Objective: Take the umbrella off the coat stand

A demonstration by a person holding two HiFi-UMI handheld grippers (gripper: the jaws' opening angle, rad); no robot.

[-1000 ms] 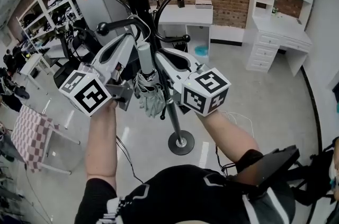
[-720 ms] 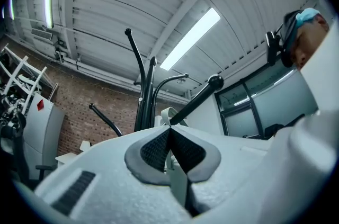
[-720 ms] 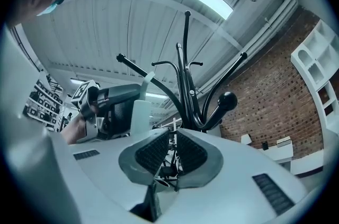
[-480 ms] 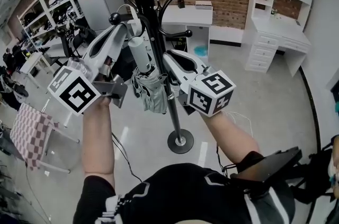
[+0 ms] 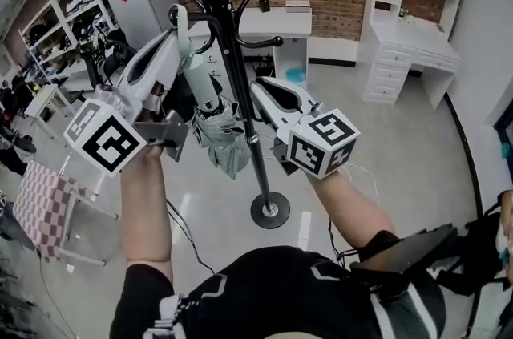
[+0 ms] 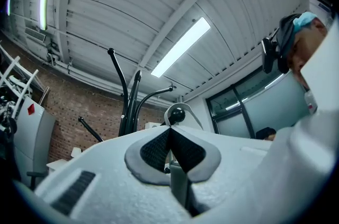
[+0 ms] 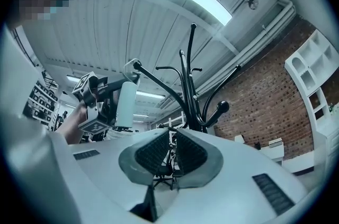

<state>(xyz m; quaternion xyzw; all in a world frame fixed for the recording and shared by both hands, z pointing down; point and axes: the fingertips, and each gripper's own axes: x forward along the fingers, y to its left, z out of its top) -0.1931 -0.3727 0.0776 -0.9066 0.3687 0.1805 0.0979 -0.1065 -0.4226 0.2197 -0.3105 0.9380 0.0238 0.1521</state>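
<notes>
Left gripper: only its view shows your jaws clamped on a white strap loop, a hook's black ball tip inside.
Right gripper: your jaws a slit apart, empty.
Umbrella: folded grey fabric, beside the black metal coat stand.

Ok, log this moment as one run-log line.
left gripper: shut on umbrella strap | strap: looped over hook ball | right gripper: open, empty | umbrella: hanging beside coat stand pole

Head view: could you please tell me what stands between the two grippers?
The folded umbrella and the coat stand's pole, seen in the head view.
</notes>
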